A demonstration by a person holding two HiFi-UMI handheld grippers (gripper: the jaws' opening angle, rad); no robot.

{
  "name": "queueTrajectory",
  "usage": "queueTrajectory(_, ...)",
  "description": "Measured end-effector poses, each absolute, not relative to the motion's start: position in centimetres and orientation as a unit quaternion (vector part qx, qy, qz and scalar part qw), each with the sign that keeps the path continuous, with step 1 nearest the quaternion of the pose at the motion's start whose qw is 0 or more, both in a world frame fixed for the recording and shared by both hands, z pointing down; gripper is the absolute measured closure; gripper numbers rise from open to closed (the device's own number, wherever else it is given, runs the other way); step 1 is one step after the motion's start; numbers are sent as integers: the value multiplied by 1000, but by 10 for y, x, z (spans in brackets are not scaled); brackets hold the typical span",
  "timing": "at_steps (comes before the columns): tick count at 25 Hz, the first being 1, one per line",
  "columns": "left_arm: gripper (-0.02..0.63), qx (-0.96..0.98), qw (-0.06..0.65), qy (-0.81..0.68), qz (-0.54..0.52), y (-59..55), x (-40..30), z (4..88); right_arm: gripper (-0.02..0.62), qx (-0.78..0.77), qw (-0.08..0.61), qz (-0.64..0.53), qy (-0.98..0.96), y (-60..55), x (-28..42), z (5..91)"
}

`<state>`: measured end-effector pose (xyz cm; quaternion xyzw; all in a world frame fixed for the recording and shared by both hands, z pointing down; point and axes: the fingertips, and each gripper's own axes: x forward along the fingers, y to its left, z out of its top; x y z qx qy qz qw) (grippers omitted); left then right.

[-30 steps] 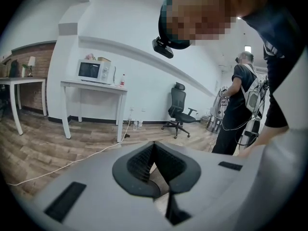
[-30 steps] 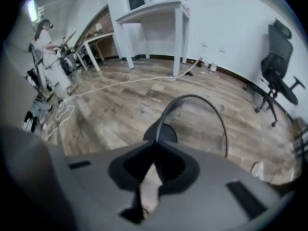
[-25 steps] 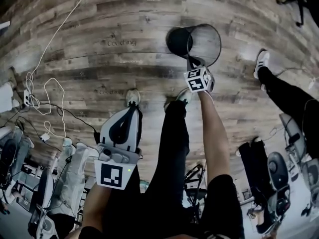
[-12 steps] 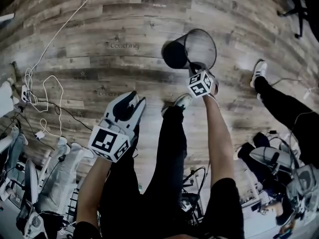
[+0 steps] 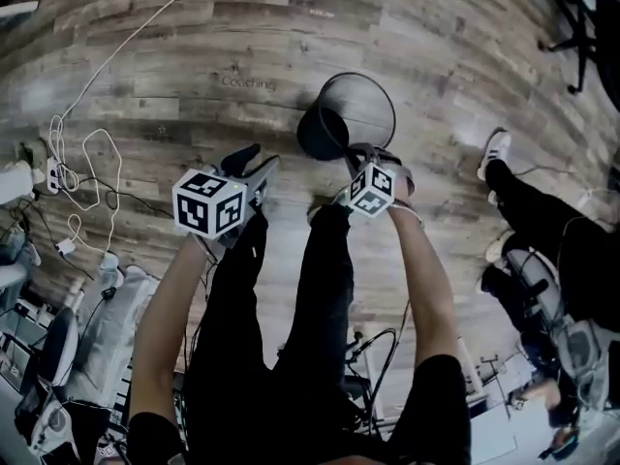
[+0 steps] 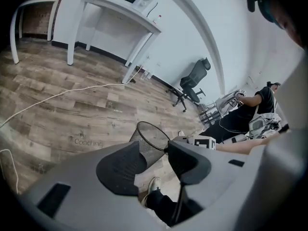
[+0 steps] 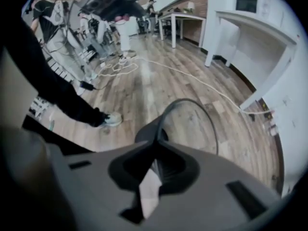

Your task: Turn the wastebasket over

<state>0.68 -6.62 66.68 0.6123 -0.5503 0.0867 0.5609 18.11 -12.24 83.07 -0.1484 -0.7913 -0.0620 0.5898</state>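
Note:
The wastebasket (image 5: 366, 105) is black wire mesh with a dark solid base, and it hangs tilted over the wood floor just ahead of my feet. My right gripper (image 5: 355, 152) is shut on its thin rim, which runs between the jaws in the right gripper view (image 7: 155, 139), with the wastebasket (image 7: 190, 121) curving away beyond. My left gripper (image 5: 249, 161) is to the left of the basket and apart from it. Its jaws are opening and nothing is between them. In the left gripper view the wastebasket (image 6: 150, 139) shows past the left gripper (image 6: 155, 150).
A white cable (image 5: 89, 159) loops over the floor at left beside stands and gear. Another person's white shoe (image 5: 495, 151) and leg are at right. An office chair (image 6: 193, 81) and a white table (image 6: 126, 14) with a microwave stand by the wall.
The left gripper has come forward toward the basket and its jaws have spread apart. The right gripper has rolled and shifted left, turning the basket with it.

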Motion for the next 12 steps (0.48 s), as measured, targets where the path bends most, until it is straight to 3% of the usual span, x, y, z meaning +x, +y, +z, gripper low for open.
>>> queueTrajectory(12, 370, 570, 617, -531, 111, -43, -24, 714, 545, -315, 558, -185, -745, -46, 157, 768)
